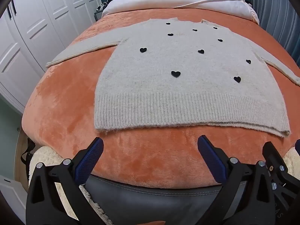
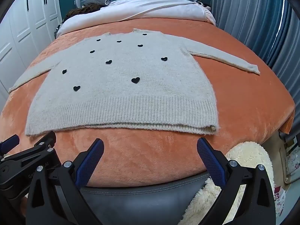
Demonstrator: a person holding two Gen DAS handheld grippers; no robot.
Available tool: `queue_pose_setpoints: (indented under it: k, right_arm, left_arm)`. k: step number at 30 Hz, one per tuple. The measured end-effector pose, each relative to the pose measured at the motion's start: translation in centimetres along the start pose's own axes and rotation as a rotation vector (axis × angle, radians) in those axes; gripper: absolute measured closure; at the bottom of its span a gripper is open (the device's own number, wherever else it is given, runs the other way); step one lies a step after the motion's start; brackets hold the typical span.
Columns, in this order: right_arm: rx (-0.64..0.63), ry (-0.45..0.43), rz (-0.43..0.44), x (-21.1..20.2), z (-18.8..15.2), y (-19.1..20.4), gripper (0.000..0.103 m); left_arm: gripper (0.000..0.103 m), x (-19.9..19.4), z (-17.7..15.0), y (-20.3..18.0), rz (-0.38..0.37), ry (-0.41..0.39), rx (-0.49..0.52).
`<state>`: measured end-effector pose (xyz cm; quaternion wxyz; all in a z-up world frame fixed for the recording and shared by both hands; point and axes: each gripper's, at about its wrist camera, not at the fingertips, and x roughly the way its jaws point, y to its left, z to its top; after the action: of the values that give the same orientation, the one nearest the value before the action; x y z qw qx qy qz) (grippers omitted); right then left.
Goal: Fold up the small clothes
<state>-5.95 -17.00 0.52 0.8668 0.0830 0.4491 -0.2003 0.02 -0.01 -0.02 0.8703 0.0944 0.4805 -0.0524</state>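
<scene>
Your left tool [image 1: 150, 146] and right tool [image 2: 150, 146] gape wide, holding nothing, near the sweater [image 1: 174, 78] lying flat on the bed [image 1: 65, 112].

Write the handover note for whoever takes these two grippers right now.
Left gripper: open, holding nothing, hovering over the bed's foot edge short of the hem.
Right gripper: open, holding nothing, alongside the left one, also short of the hem.
Sweater: grey knit with black hearts, spread flat on the orange blanket, ribbed hem nearest the grippers, neckline towards the white bedding. Both sleeves lie straight out, the left sleeve and the right sleeve.
Done: sweater laid out flat.
Left: all folding; no fold is made yet, sleeves included.
</scene>
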Motion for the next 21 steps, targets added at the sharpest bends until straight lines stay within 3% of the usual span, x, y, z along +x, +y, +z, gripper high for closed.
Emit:
queue_pose_setpoints:
  k: [8,10,21]
  right_arm:
    - [-0.002,-0.017,-0.009,-0.1,-0.2,-1.1,0.005]
    - [-0.017,-0.019,-0.038,-0.2,-0.3,0.3,0.005]
    - [-0.007,-0.010,-0.044,-0.5,-0.2,0.3,0.005]
  left_arm:
    - [0.005,0.1,0.3,-0.5,0.016,-0.013,0.008]
    - [0.005,0.0,0.1,-0.1,0.013,-0.019,0.005]
    - [0.005,-0.5,0.0,-0.5,0.017,-0.015,0.006]
